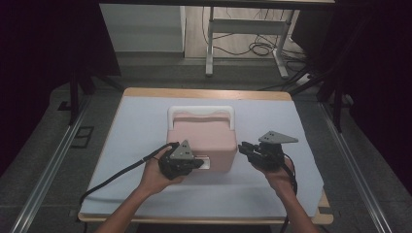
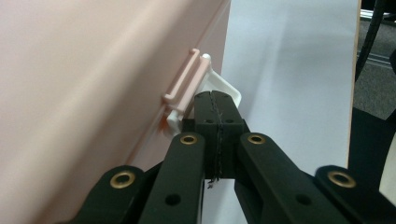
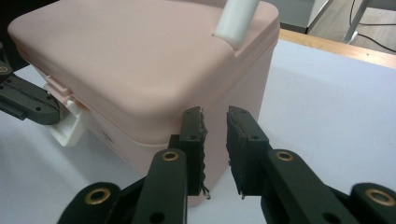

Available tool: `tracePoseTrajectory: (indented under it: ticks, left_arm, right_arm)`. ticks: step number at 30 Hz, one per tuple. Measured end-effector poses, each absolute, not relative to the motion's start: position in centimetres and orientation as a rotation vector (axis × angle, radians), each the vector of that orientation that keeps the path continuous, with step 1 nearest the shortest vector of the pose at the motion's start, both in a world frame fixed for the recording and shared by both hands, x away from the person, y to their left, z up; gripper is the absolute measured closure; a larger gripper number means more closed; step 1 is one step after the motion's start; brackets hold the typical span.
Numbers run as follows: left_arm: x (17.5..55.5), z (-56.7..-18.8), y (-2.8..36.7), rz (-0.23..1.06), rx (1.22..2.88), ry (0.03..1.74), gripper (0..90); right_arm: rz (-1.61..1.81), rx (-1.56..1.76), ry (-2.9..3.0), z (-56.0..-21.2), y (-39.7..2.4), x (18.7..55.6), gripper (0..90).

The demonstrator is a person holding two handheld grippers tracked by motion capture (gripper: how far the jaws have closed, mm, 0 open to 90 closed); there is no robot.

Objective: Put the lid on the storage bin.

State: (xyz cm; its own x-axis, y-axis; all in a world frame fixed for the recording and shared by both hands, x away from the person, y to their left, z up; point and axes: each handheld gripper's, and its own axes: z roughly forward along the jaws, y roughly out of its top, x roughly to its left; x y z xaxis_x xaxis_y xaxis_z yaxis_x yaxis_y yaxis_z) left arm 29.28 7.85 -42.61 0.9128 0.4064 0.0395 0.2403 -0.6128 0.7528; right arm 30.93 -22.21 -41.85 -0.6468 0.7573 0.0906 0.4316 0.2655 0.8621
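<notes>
Pink box [image 1: 203, 138] sits mid-table; your left gripper [image 2: 217, 107], jaws pressed together on nothing, meets its white latch [image 2: 224, 86] at six o'clock. Your right gripper [image 3: 215, 126] hovers slightly parted at four o'clock.

The left gripper [image 2: 218, 105] has its two black jaws pressed tight together, with nothing between them. Their tips sit right at the white latch [image 2: 219, 86] on the side of a big pink box [image 2: 84, 93]. A small pink catch [image 2: 183, 83] on the box lies just above the latch, a little up and to the left of the jaw tips. The pink box is just beside the jaws, on their left. On the other side of the jaws, away from the box, lies a white table cover [image 2: 289, 70]. Past the cover's far edge, well away from the box, there is a dark floor [image 2: 373, 88] and a black cable [image 2: 369, 37].
</notes>
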Motion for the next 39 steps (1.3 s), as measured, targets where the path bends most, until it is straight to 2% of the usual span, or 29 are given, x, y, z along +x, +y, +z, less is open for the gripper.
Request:
tracePoseTrajectory:
  ticks: [6,14,17,27,39]
  left_arm:
    - [29.3,-42.6,7.8,0.264,2.253,0.463,90.0]
    - [29.4,-42.5,7.9,0.255,2.248,0.465,89.9]
    - [29.3,-42.2,8.0,0.218,2.233,0.461,80.5]
    - [28.6,-40.6,9.4,0.274,2.181,0.469,75.9]
    - [27.8,-39.6,13.8,0.317,2.091,0.566,65.7]
  right_arm:
    - [1.343,1.059,2.186,-41.9,-22.3,30.8,68.7]
    - [1.359,1.049,2.190,-42.0,-22.7,30.8,64.6]
    - [1.361,1.049,2.189,-42.1,-22.9,30.8,63.7]
    - [1.368,1.050,2.174,-42.2,-23.5,30.7,63.0]
    - [1.360,1.070,2.157,-42.7,-24.8,30.7,59.7]
